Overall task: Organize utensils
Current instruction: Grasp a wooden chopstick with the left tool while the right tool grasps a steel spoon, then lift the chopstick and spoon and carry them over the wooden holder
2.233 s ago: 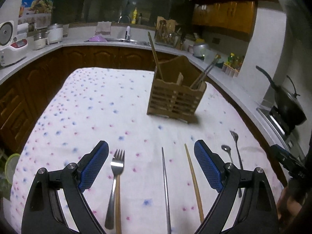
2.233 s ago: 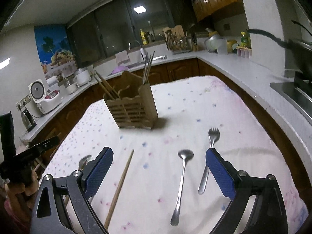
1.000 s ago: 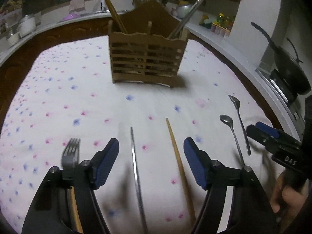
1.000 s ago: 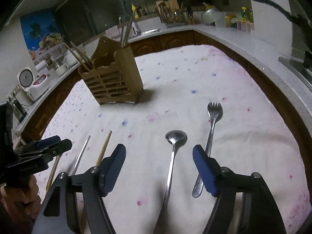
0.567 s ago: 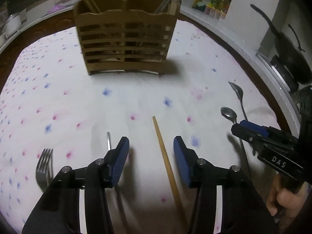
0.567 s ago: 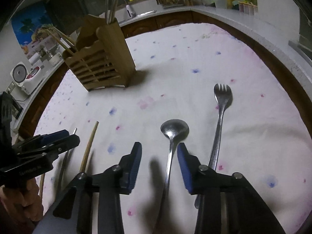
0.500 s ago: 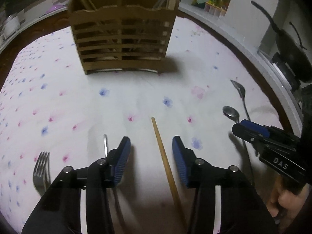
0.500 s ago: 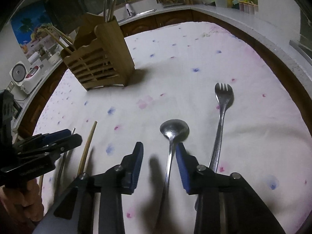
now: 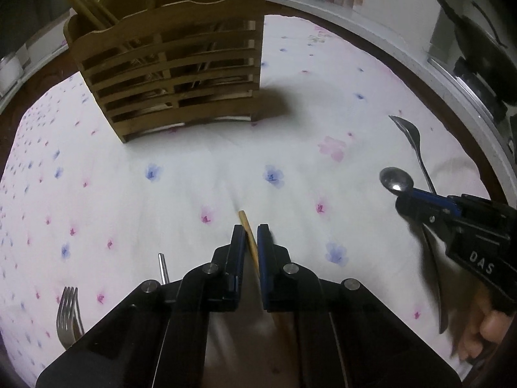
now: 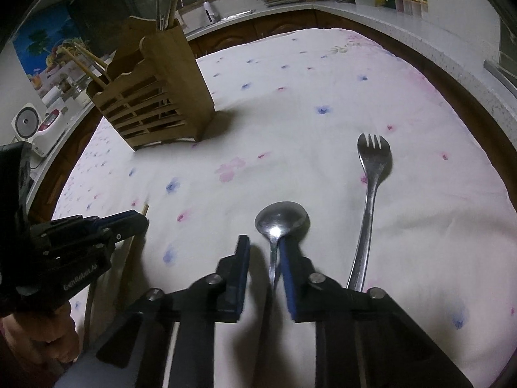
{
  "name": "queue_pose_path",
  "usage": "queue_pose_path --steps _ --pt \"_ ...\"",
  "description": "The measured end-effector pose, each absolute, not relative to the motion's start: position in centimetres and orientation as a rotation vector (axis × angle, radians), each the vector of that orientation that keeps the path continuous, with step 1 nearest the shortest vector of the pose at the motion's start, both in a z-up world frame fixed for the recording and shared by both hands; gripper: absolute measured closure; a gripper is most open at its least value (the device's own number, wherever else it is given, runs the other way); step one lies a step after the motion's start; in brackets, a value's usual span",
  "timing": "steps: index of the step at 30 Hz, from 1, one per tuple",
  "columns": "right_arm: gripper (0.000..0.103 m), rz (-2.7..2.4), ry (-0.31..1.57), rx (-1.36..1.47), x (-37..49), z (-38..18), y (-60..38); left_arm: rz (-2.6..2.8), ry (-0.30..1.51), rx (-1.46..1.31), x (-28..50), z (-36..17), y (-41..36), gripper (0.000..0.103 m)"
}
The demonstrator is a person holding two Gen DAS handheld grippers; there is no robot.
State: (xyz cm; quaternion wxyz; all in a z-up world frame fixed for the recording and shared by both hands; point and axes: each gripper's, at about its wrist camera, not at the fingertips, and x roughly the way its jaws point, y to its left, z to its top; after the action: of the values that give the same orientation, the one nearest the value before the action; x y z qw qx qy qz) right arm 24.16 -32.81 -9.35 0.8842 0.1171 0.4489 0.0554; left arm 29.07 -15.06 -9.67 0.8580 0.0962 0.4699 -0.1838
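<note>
My left gripper is down at the flowered cloth with its jaws closing. Its blue pads nip the near end of a wooden chopstick that lies flat on the cloth. My right gripper is closing around the neck of a steel spoon. The handle lies against the right pad, and a gap still shows on the left pad's side. The slatted wooden utensil holder stands behind them with chopsticks and metal utensils in it. Each gripper shows in the other's view, the right gripper and the left gripper.
A steel fork lies right of the spoon. Left of the held chopstick lie a metal chopstick and another fork. The cloth-covered table has a counter around it, with a dark pan at right and a rice cooker at left.
Both grippers came forward and down to the cloth while their jaws narrowed from wide. The left now pinches the wooden chopstick. The right has drawn in around the spoon's neck.
</note>
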Motion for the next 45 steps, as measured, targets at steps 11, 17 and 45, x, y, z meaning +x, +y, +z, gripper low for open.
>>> queue_pose_path --steps 11,17,45 --pt "0.098 0.141 0.883 0.244 23.1 -7.4 -32.2 -0.44 0.951 0.076 27.3 -7.0 -11.9 0.099" --pt "0.098 0.16 0.846 0.242 22.2 -5.9 -31.7 -0.467 0.901 0.04 25.7 -4.5 -10.5 0.099" --pt "0.101 0.21 0.634 0.19 18.2 2.6 -28.8 -0.493 0.618 -0.095 19.5 5.6 -4.5 0.1"
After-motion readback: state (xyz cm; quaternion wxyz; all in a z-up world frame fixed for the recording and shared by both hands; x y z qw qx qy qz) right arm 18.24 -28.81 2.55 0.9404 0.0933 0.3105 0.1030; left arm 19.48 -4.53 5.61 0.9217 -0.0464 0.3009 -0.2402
